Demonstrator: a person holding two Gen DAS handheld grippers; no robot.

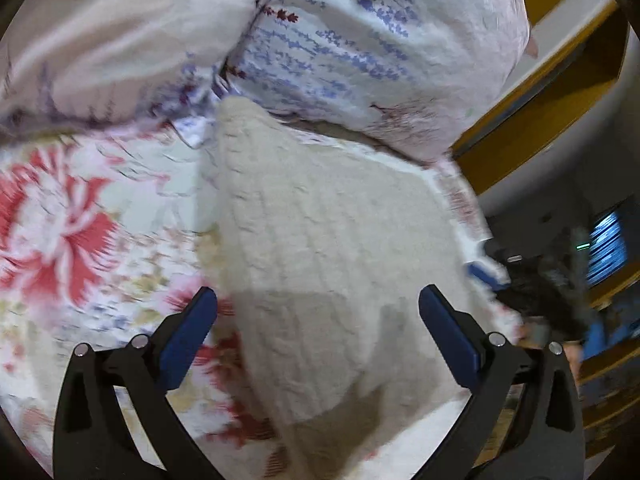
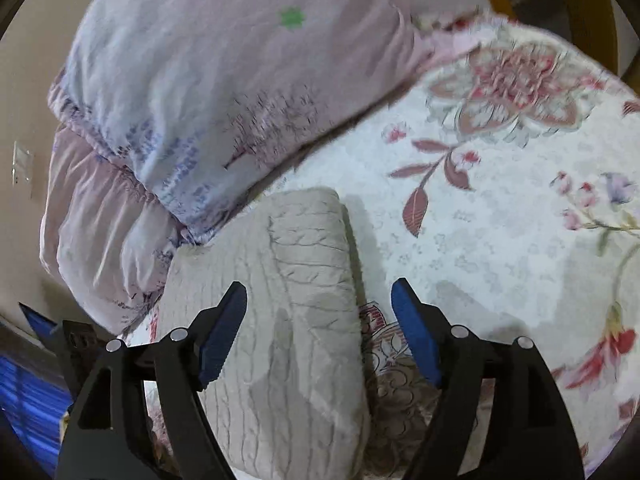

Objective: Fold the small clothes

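A cream cable-knit garment point(image 1: 320, 248) lies folded on a floral bedsheet point(image 1: 60, 232). My left gripper point(image 1: 318, 312) is open and empty, hovering just above the garment's near part. In the right wrist view the same garment point(image 2: 296, 280) shows as a thick folded bundle with a rounded far end. My right gripper point(image 2: 320, 308) is open and empty above the garment's right edge, with its left finger over the knit and its right finger over the sheet point(image 2: 500, 240).
A pale pink and white pillow with blue print point(image 1: 360, 48) lies right behind the garment, also in the right wrist view point(image 2: 200, 92). A second pillow point(image 1: 120, 40) sits to the left. The bed edge and yellow wood furniture point(image 1: 552, 100) are at the right.
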